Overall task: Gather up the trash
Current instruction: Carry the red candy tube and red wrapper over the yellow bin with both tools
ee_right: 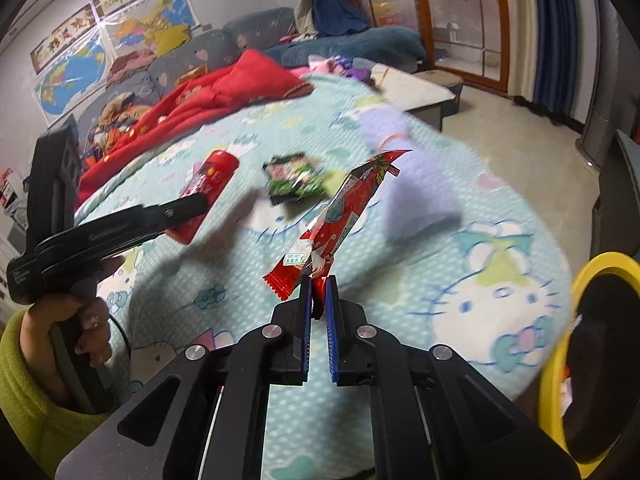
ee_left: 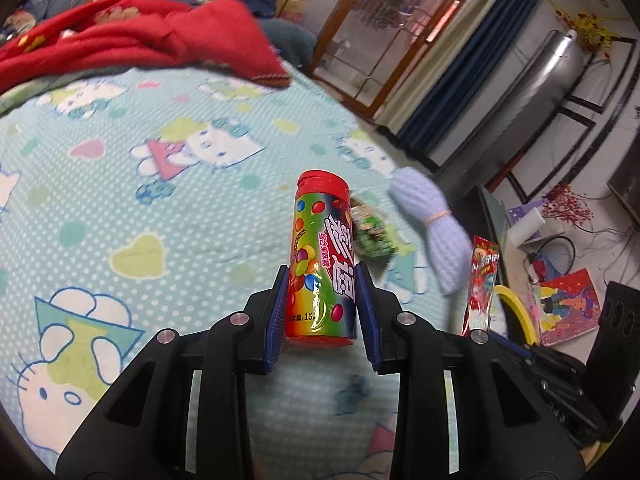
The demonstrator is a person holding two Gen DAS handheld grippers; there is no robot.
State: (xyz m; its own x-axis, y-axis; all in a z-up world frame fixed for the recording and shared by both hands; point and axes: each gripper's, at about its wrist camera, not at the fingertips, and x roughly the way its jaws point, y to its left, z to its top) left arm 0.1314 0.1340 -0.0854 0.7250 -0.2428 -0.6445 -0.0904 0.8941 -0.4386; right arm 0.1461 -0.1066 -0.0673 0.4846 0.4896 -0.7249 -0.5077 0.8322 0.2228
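Left wrist view: the left gripper (ee_left: 322, 280) is sitting nearest, its blue pads clamping a candy tube (ee_left: 322, 258) with a red cap; the tube is standing up between them, off the bed sheet (ee_left: 160, 200). The sheet is pale teal with white dots and cartoon cats, and it is covering most of the frame. A green wrapper (ee_left: 374, 236) is lying on it just behind the tube, and a pale blue yarn bundle (ee_left: 432, 228) tied with a band is lying near the bed's edge. A red blanket (ee_left: 140, 44) is bunched at the far side. A red snack wrapper (ee_left: 482, 280) is hanging at right beside a yellow bin rim (ee_left: 516, 308). Wooden-framed glass doors (ee_left: 380, 20), blue curtains and a cluttered tiled floor are filling the background.

Right wrist view: the right gripper (ee_right: 318, 284) is nearest, pinching the red snack wrapper (ee_right: 340, 216) by its lower end, holding it tilted above the sheet (ee_right: 460, 300). The yellow-rimmed bin (ee_right: 592, 360) is standing at the right edge. At left a hand (ee_right: 68, 328) in a green sleeve is gripping the left gripper's (ee_right: 196, 204) handle, the tube (ee_right: 206, 188) blurred in its tip. The green wrapper (ee_right: 294, 178) and blurred yarn (ee_right: 404, 172) are lying on the sheet. Wall maps (ee_right: 112, 52) are hanging behind a sofa.
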